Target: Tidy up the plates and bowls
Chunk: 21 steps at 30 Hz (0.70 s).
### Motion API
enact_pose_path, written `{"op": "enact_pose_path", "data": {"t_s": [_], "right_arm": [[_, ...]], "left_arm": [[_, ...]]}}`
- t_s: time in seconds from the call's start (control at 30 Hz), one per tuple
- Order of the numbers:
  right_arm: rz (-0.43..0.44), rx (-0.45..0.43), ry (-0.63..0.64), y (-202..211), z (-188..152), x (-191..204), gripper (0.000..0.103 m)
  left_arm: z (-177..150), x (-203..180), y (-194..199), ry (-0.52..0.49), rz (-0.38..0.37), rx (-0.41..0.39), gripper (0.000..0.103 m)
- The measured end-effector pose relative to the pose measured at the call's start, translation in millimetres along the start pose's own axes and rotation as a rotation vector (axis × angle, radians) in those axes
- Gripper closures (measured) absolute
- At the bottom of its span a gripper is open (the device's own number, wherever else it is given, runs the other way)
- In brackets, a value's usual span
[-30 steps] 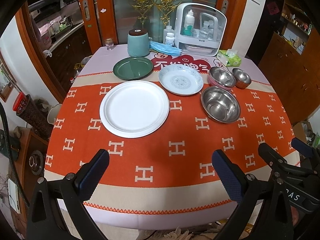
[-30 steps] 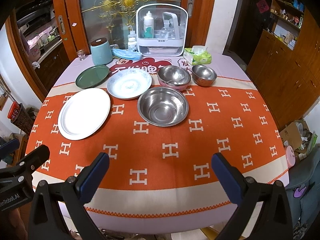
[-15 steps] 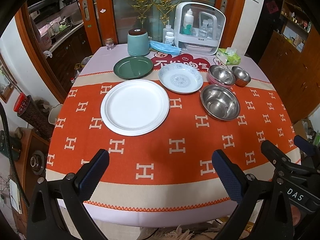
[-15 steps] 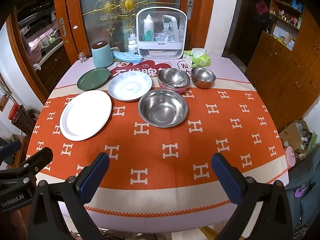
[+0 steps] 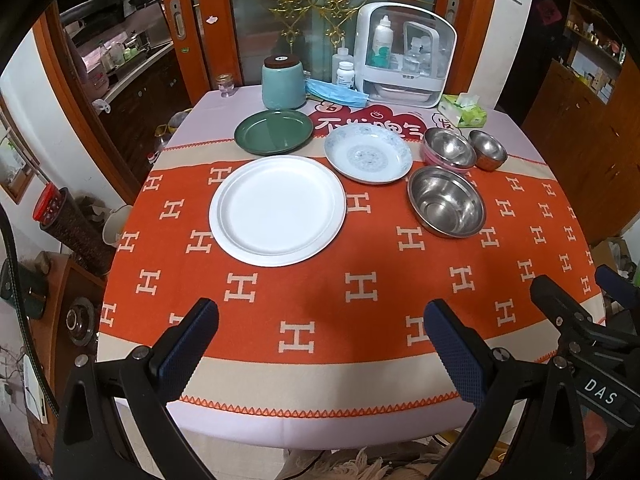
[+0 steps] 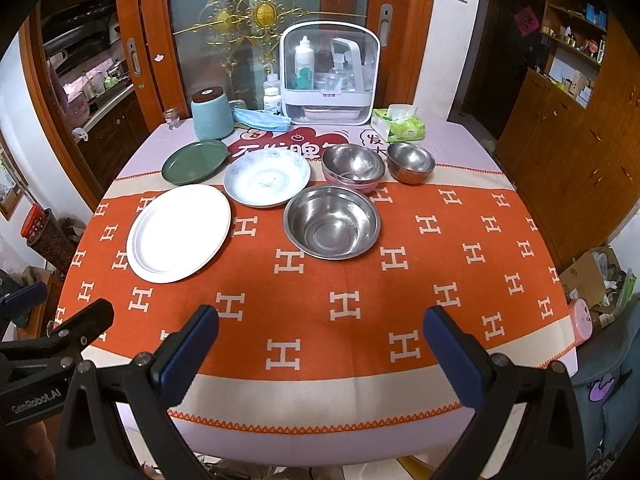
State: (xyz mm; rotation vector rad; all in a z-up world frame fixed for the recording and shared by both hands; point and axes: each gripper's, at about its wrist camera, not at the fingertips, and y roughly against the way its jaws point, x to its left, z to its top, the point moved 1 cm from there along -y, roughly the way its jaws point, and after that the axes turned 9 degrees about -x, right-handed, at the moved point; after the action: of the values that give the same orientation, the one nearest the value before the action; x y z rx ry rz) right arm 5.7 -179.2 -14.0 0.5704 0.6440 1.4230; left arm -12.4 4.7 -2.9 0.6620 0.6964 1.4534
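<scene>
On the orange patterned tablecloth [image 5: 360,280] lie a large white plate [image 5: 277,210] [image 6: 179,233], a green plate [image 5: 273,131] [image 6: 195,161] behind it, and a blue-patterned plate [image 5: 368,159] [image 6: 267,177]. A large steel bowl [image 5: 446,206] [image 6: 331,221] stands right of them, with a steel bowl in a pink bowl [image 5: 448,150] [image 6: 353,167] and a small steel bowl [image 5: 487,150] [image 6: 411,161] behind. My left gripper [image 5: 320,344] and right gripper [image 6: 320,344] are open and empty, over the table's near edge, well short of the dishes.
At the table's far edge stand a teal canister [image 5: 282,84], a blue face mask [image 5: 336,94], pill bottles [image 5: 345,74], a white bottle caddy [image 5: 404,60] and a tissue pack [image 5: 464,111]. Wooden doors stand behind, cabinets [image 6: 568,120] on the right.
Both grippers have pulled back and risen slightly; the table looks a little farther away. Nothing on the table has moved and both grippers stay open.
</scene>
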Motion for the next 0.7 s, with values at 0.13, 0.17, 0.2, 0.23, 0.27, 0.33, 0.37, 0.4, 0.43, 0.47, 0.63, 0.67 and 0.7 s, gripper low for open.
{"op": "enact_pose_path", "data": {"t_s": [0.13, 0.17, 0.2, 0.23, 0.27, 0.33, 0.37, 0.4, 0.43, 0.47, 0.63, 0.67, 0.7], "right_arm": [[0.002, -0.006, 0.006, 1.5, -0.1, 2.5, 0.001], [0.003, -0.007, 0.008, 1.8, 0.2, 3.3, 0.001], [0.004, -0.008, 0.009, 2.0, 0.3, 3.6, 0.001], [0.006, -0.009, 0.01, 2.3, 0.5, 4.3, 0.001], [0.006, -0.011, 0.01, 2.6, 0.5, 4.8, 0.001], [0.006, -0.012, 0.012, 2.9, 0.5, 5.3, 0.001], [0.007, -0.013, 0.012, 3.2, 0.2, 6.4, 0.001], [0.007, -0.014, 0.013, 3.2, 0.3, 6.4, 0.001], [0.007, -0.014, 0.012, 3.2, 0.4, 6.5, 0.001], [0.007, -0.013, 0.012, 3.1, 0.4, 6.5, 0.001], [0.009, -0.016, 0.012, 3.5, 1.2, 8.6, 0.001], [0.008, -0.019, 0.014, 3.8, 2.1, 10.1, 0.001], [0.009, -0.02, 0.015, 3.8, 2.4, 10.9, 0.001]], "left_arm": [[0.6, 2.0, 0.8, 0.006, 0.005, 0.003, 0.001], [0.7, 2.3, 0.8, 0.007, 0.005, 0.003, 0.001], [0.6, 3.2, 1.1, 0.007, 0.006, 0.004, 0.001], [0.5, 3.8, 1.5, 0.008, 0.006, 0.004, 0.001], [0.5, 3.9, 1.1, 0.008, 0.006, 0.004, 0.001], [0.4, 4.2, 1.3, 0.008, 0.006, 0.004, 0.001], [0.4, 4.0, 1.1, 0.007, 0.005, 0.003, 0.001], [0.4, 4.6, 1.4, 0.007, 0.006, 0.003, 0.001], [0.3, 4.4, 1.3, 0.007, 0.006, 0.003, 0.001], [0.2, 4.1, 1.1, 0.007, 0.005, 0.003, 0.001], [0.1, 7.2, 2.3, 0.008, 0.007, 0.0, 0.001], [0.5, 8.9, 2.2, 0.009, 0.007, -0.002, 0.001], [1.0, 10.5, 2.4, 0.009, 0.008, -0.003, 0.001]]}}
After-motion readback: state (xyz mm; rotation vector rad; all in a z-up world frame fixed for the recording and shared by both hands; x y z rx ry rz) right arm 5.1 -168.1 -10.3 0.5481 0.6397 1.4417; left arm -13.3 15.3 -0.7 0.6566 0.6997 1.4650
